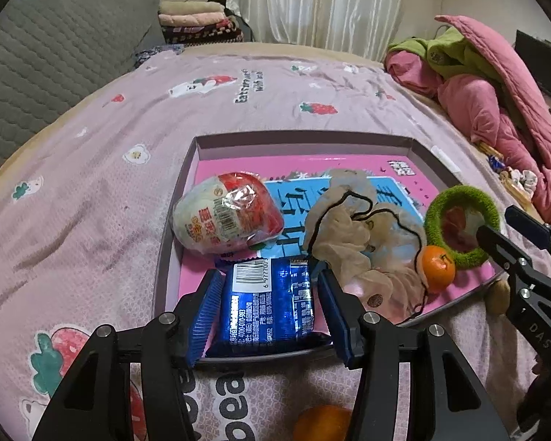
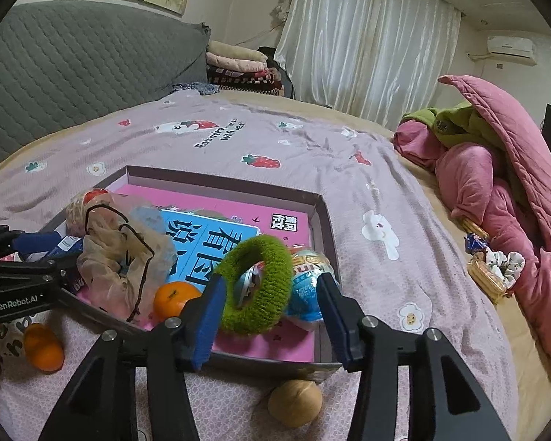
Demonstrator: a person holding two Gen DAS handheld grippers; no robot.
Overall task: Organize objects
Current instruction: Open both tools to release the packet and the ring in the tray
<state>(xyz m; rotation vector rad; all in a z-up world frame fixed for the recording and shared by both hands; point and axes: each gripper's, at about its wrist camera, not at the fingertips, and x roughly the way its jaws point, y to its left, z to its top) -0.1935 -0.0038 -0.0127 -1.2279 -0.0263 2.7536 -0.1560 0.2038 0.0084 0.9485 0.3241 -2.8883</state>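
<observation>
On the bed (image 1: 92, 169), I worked both grippers over the near edge of the box (image 1: 301, 137), sorting loose items into it. The left gripper (image 1: 269, 296) had its jaws spread wide on either side of a blue packet (image 1: 268, 305), which lay on the pink book (image 1: 352, 167) lining the box floor; I could not tell whether the pads were touching the wrapper, and I judged the packet just set down or about to be gripped. The right gripper (image 2: 272, 297) stood open too, jaws well apart, with the green ring (image 2: 255, 286) propped between them, leaning on a blue-capped snack (image 2: 306, 286) in the near right corner.

Already in the box were a red-and-white bag (image 1: 226, 215) at the left, a beige net (image 1: 352, 228) in the middle and an orange (image 1: 437, 268) beside the ring. A second orange (image 2: 42, 345) and a walnut (image 2: 295, 402) lay on the bed just outside the near wall.

My judgement was that the filling step was well along. The next move called for backing both grippers clear without dragging the packet or ring, then collecting the orange and walnut outside.
</observation>
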